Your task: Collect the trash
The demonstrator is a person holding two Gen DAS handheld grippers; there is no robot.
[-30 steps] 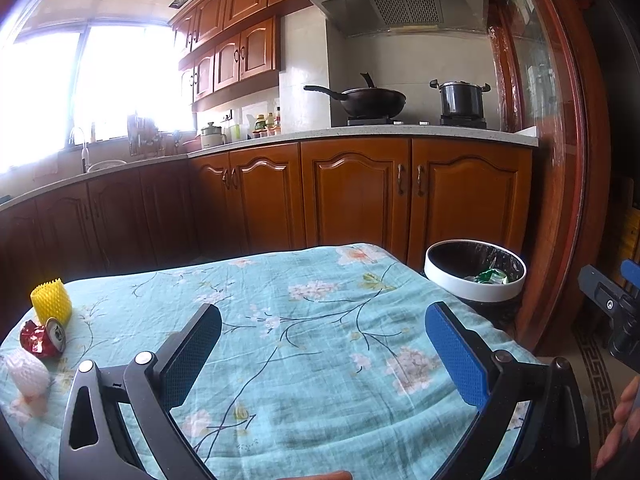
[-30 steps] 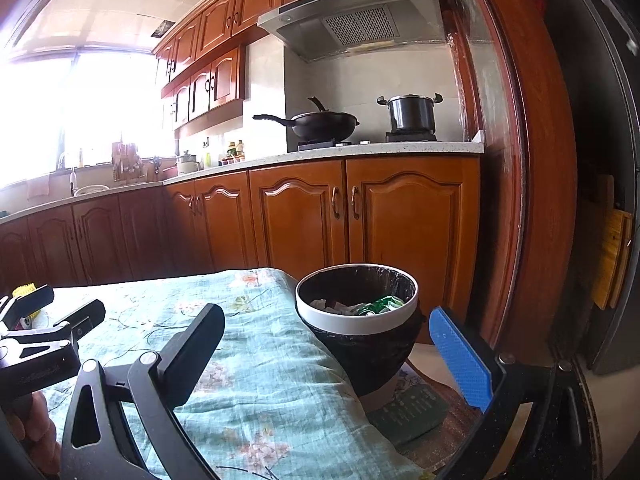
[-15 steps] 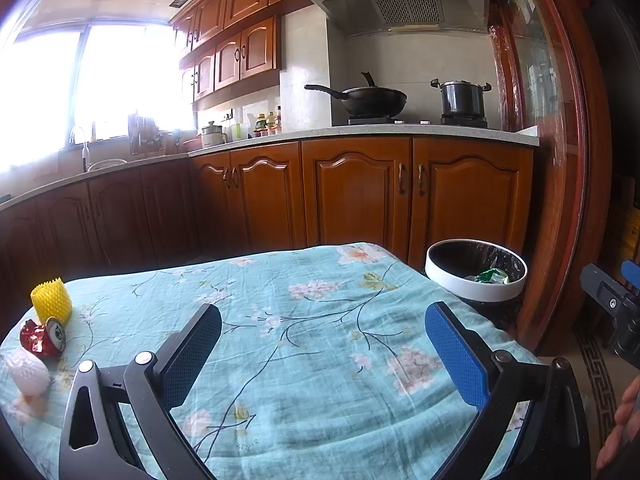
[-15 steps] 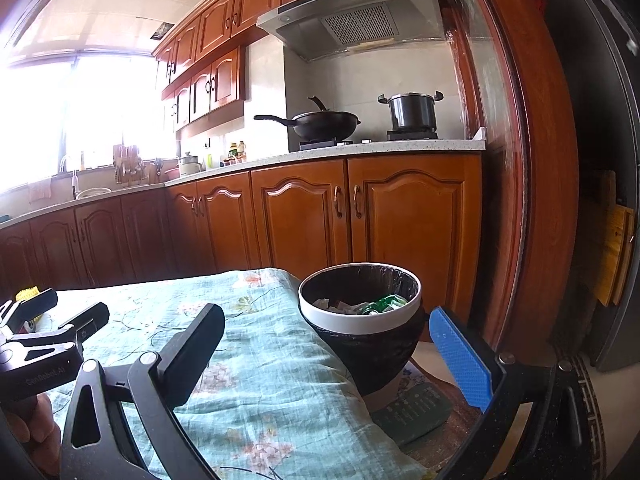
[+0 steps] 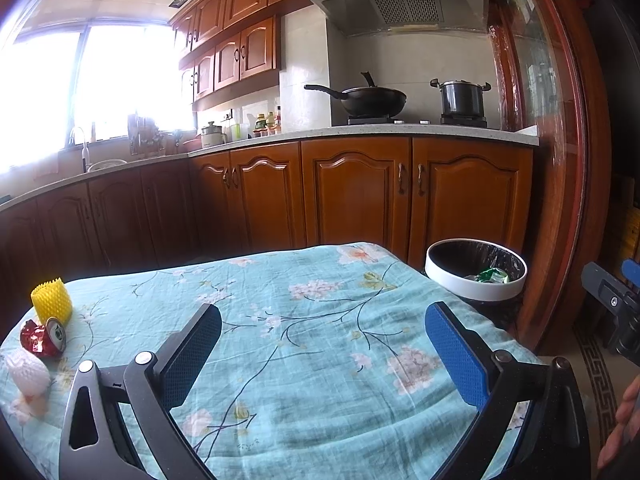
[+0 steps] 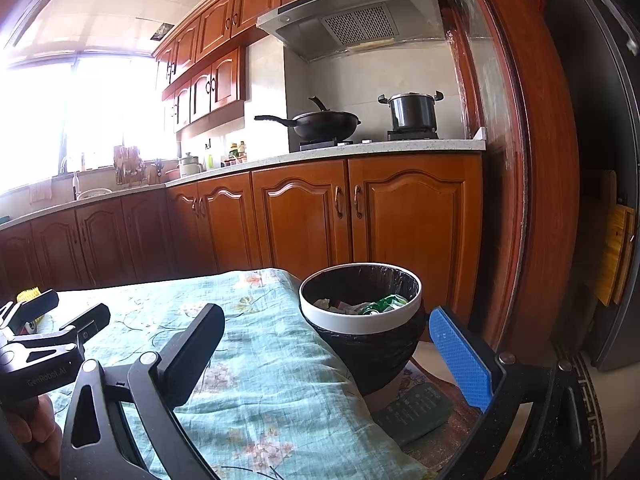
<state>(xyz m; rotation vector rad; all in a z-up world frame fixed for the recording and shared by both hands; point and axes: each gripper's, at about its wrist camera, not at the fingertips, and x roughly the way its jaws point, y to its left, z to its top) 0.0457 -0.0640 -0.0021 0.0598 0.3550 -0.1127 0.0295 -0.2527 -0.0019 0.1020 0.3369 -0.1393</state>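
A crushed red can (image 5: pixel 43 339), a yellow foam net sleeve (image 5: pixel 52 299) and a white foam net (image 5: pixel 29 371) lie at the far left of the table with the teal flowered cloth (image 5: pixel 304 320). A white-rimmed bin (image 5: pixel 475 269) with a black liner stands off the table's right end and holds green and white scraps (image 6: pixel 372 305). My left gripper (image 5: pixel 322 354) is open and empty above the cloth. My right gripper (image 6: pixel 326 354) is open and empty just in front of the bin (image 6: pixel 360 300). The left gripper also shows in the right wrist view (image 6: pixel 60 320).
Wooden kitchen cabinets (image 5: pixel 352 192) run behind the table, with a wok (image 5: pixel 368 100) and a pot (image 5: pixel 464 98) on the hob. A wooden door frame (image 5: pixel 560 160) stands right of the bin. A patterned mat (image 6: pixel 420 408) lies on the floor by the bin.
Almost nothing has moved. Both views have drifted very slightly; both grippers stay open and empty.
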